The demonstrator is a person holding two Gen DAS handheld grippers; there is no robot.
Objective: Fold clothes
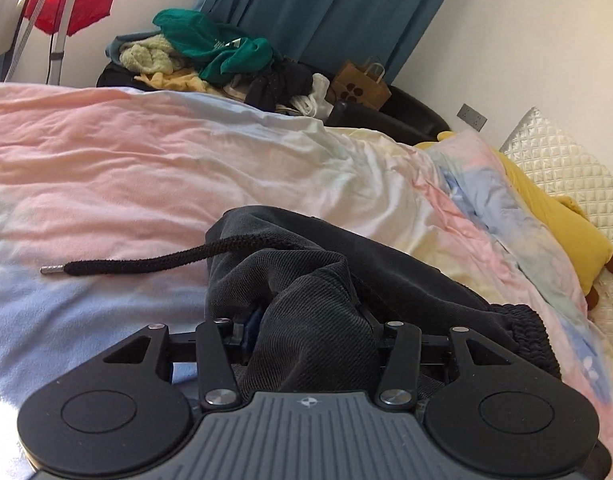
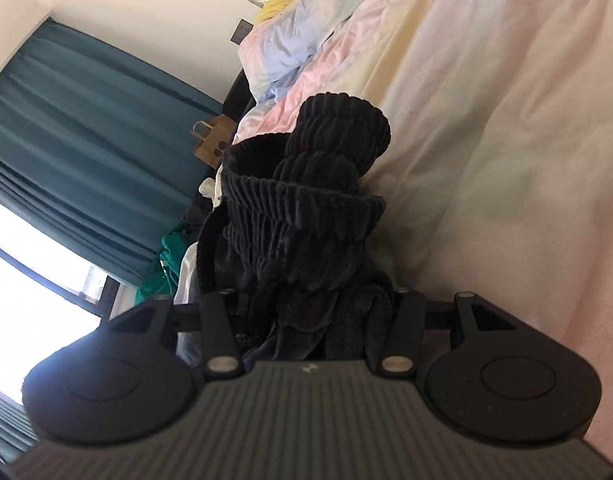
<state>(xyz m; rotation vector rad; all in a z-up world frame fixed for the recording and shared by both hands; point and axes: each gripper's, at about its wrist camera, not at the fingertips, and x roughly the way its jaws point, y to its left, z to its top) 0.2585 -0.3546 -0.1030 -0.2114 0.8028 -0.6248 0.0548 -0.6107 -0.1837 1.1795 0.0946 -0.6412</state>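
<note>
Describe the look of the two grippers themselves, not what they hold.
Both match. The left gripper has a grey ribbed centre plate with a small round emblem, flanked by two black round discs. Black link arms with silver pivot pins run forward; a blue part shows between them. The right gripper has the same build. No cables, hands or sleeves show.

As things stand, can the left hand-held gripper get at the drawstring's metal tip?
Probably not yet: the left hand-held gripper is shut on the black corduroy garment. The metal tip lies bare on the pastel duvet, so the way looks free once it lets go.
</note>
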